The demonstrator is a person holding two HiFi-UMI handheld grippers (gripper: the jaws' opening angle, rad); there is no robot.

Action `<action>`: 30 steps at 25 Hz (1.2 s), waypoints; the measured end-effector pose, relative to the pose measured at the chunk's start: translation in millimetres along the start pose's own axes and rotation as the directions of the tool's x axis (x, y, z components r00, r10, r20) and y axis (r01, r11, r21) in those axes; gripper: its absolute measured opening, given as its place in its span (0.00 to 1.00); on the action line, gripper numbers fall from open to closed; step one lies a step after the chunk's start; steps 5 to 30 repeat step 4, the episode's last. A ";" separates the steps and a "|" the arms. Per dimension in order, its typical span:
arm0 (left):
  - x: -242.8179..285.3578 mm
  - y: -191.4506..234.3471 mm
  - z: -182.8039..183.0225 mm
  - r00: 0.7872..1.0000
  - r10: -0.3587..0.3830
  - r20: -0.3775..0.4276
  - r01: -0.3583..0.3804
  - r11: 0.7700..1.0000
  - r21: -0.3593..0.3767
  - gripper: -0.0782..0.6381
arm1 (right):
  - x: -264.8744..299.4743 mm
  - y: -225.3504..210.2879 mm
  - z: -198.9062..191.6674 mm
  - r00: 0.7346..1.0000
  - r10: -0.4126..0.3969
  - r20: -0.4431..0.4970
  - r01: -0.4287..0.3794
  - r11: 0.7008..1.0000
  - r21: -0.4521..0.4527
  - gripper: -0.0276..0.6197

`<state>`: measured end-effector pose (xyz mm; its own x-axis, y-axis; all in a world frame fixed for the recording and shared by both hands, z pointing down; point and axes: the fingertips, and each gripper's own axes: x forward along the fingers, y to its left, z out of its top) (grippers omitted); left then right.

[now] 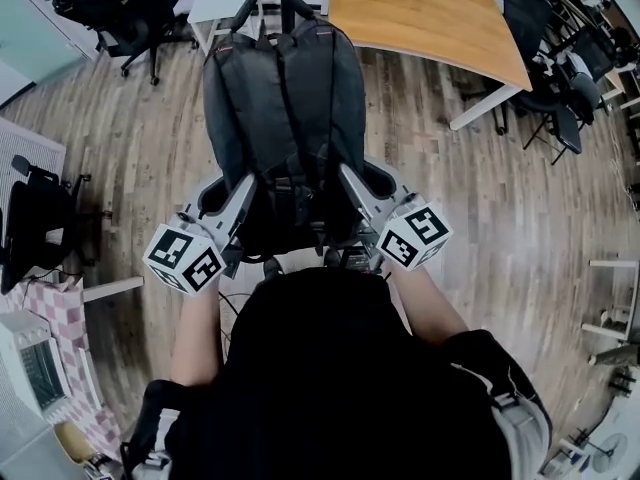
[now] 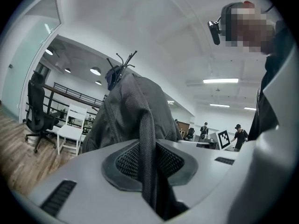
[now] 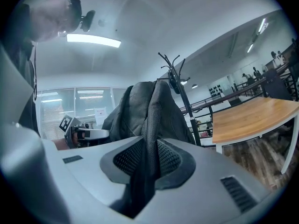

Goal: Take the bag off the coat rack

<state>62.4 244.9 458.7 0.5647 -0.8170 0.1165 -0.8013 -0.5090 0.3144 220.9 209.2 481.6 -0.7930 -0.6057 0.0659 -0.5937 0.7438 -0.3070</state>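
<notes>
Head view: your left tool (image 1: 243, 196) and right tool (image 1: 352, 183) each pinch a strap (image 2: 147, 139) of the dark grey fabric backpack (image 1: 285, 108), apparently on the black metal coat rack (image 3: 190, 120).

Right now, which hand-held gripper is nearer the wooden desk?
Right. The right hand-held gripper grips a backpack strap on the side toward the wooden desk. The left hand-held gripper grips the other strap, across the backpack from it.
</notes>
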 end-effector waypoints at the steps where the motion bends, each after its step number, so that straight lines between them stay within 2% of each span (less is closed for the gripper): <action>1: 0.1 0.8 3.0 1.000 0.002 0.006 -0.002 1.000 0.003 0.23 | 2.2 0.0 2.3 1.000 0.005 0.005 -0.005 1.000 -0.006 0.19; 4: 3.6 -0.8 10.4 1.000 0.010 0.025 -0.010 1.000 -0.004 0.23 | 3.6 -3.3 9.4 1.000 0.018 0.016 -0.018 1.000 -0.018 0.19; 30: 3.6 -0.8 10.4 1.000 0.010 0.025 -0.010 1.000 -0.004 0.23 | 3.6 -3.3 9.4 1.000 0.018 0.016 -0.018 1.000 -0.018 0.19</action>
